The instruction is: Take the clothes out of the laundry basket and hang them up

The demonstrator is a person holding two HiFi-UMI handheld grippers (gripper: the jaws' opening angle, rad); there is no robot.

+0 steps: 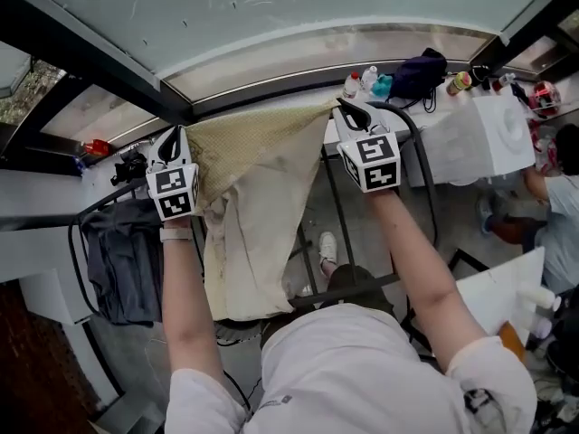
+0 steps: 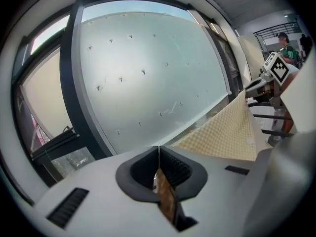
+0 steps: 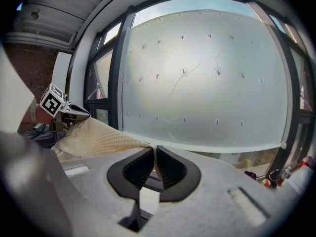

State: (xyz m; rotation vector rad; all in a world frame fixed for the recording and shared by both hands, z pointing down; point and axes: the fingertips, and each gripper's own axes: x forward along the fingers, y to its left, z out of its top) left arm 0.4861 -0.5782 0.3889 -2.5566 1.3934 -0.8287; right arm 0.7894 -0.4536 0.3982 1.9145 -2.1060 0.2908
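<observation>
A beige waffle-textured cloth [image 1: 255, 165] hangs stretched between my two grippers, held up high in front of the large window. My left gripper [image 1: 169, 145] is shut on its left top corner, and the fabric [image 2: 227, 135] runs off to the right in the left gripper view. At the right top corner my right gripper [image 1: 342, 108] is shut on the cloth [image 3: 98, 138], which trails away to the left in the right gripper view. The rest of the cloth droops down toward the black drying rack [image 1: 416, 143]. A dark grey garment [image 1: 122, 260] hangs on the rack at the left.
A white box [image 1: 479, 138] stands at the right, with bottles [image 1: 362, 81] and a dark bag [image 1: 418, 72] on the window ledge behind it. Another person [image 1: 552, 197] crouches at the far right. A white shoe [image 1: 327, 247] lies on the floor below.
</observation>
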